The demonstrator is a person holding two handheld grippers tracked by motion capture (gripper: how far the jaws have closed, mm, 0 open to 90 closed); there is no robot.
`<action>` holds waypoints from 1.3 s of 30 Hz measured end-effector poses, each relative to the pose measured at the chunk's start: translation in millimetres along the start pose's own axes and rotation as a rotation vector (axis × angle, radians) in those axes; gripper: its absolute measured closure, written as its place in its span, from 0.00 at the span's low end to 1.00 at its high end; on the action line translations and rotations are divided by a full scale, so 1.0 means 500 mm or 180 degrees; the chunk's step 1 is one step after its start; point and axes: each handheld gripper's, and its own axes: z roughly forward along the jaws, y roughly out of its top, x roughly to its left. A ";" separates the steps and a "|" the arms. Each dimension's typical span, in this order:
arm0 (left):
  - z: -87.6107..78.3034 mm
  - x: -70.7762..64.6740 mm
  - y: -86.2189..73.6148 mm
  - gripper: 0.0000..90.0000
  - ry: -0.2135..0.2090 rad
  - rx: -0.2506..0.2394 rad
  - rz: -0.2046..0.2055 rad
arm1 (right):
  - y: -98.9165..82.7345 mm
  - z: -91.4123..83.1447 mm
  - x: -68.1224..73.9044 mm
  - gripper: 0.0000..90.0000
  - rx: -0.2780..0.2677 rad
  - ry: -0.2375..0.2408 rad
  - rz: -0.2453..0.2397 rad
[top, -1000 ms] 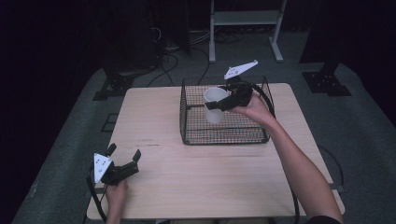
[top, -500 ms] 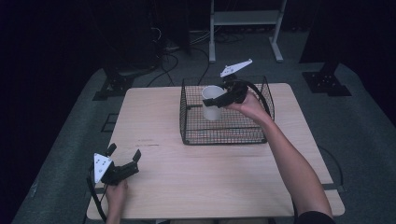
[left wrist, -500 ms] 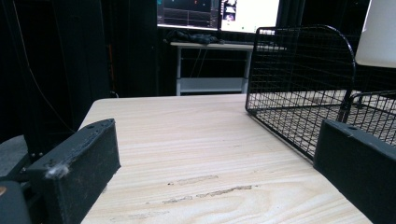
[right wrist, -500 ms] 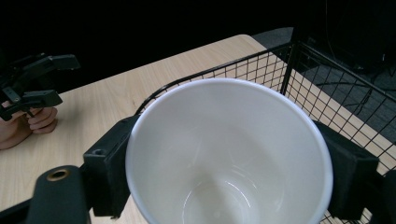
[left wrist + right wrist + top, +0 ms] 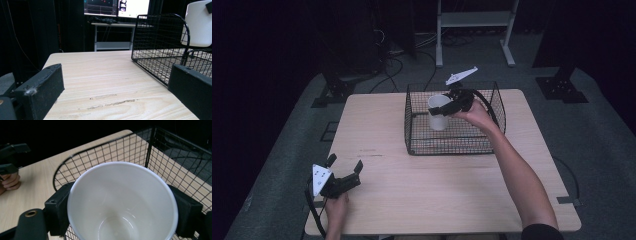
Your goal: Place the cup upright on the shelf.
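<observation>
Since a second ago, the cup [image 5: 439, 111] has gone lower into the basket [image 5: 497, 107], carried by the right gripper [image 5: 446, 108]. Its jaws squeeze the cup from both sides, one at 9 o'clock and one at 3 o'clock in the right gripper view. The cup stands up straight with its mouth on top, and it looks to hang just above the basket floor, near the 12 o'clock end of the table [image 5: 377, 130]. I think it must go straight down next. The left gripper [image 5: 343, 175] rests wide open and empty at the table's 7 o'clock corner, well apart.
</observation>
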 end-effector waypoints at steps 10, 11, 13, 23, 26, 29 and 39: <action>0.000 0.000 0.000 0.00 -0.0002 0.0000 0.0010 | -0.020 0.017 -0.025 0.20 0.0078 -0.0010 0.0107; 0.000 0.000 0.000 0.00 -0.0003 -0.0003 0.0008 | -0.023 0.021 -0.028 0.20 0.0091 -0.0016 0.0122; 0.000 0.000 0.000 0.00 -0.0004 -0.0002 0.0009 | -0.025 0.024 -0.030 0.20 0.0112 -0.0027 0.0110; 0.000 0.000 0.000 0.00 -0.0007 -0.0005 0.0009 | -0.033 0.036 -0.036 0.20 0.0152 -0.0017 0.0126; 0.000 0.000 0.000 0.00 -0.0007 -0.0006 0.0005 | -0.039 0.041 -0.042 0.20 0.0172 -0.0023 0.0150; 0.000 0.000 0.000 0.00 -0.0008 -0.0006 0.0007 | -0.043 0.044 -0.046 0.20 0.0192 -0.0036 0.0160; -0.001 0.000 0.000 0.00 -0.0008 -0.0006 0.0008 | -0.050 0.055 -0.054 0.20 0.0245 -0.0016 0.0207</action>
